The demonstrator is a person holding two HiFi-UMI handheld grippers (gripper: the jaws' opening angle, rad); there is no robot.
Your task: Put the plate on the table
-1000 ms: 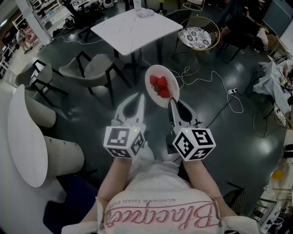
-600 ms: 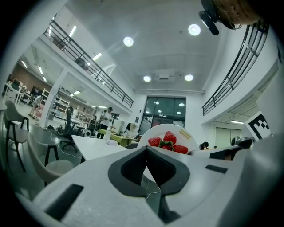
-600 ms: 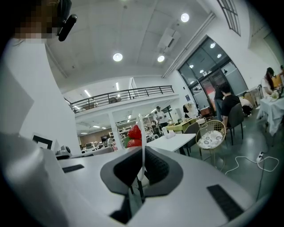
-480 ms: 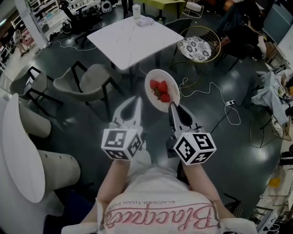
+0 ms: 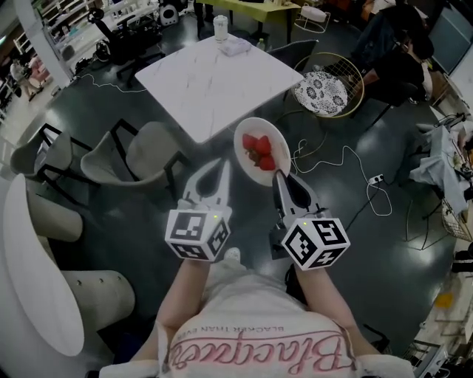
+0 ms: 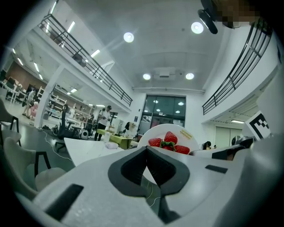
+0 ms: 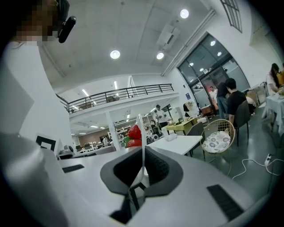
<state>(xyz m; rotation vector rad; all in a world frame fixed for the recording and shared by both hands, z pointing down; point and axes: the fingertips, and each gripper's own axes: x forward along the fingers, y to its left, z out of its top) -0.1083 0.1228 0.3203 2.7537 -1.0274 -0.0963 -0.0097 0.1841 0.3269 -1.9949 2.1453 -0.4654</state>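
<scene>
A: Where is the plate (image 5: 260, 125)?

B: In the air, out in front of the person, above the dark floor (image 5: 355, 221). It hangs just short of the near corner of the white table (image 5: 199, 81) and does not touch it.

A: What holds it?

B: The right gripper (image 5: 278, 176). Its jaws are pinched tight on the near rim. In the right gripper view the rim runs as a thin upright line straight between the pads.

A: So it isn't flat?

B: No. It stands on edge, or close to it. Its face is turned to the left gripper (image 5: 221, 164), whose view shows the whole round face.

A: Anything on it?

B: Red strawberries (image 5: 259, 151) with green tops, bunched near the middle of the face.

A: And the left gripper's jaws?

B: Closed, the tips meeting, with nothing between them. It sits level just beside the right one, clear of the plate.

A: What is on the table?

B: A cup (image 5: 220, 22) at the far edge and a small pale thing beside it that I can't make out. The near part is bare.

A: Around it?

B: A grey chair (image 5: 140, 151) on the left and a wire chair (image 5: 321, 92) with a patterned cushion on the right. White cables (image 5: 347, 144) trail on the floor.
</scene>
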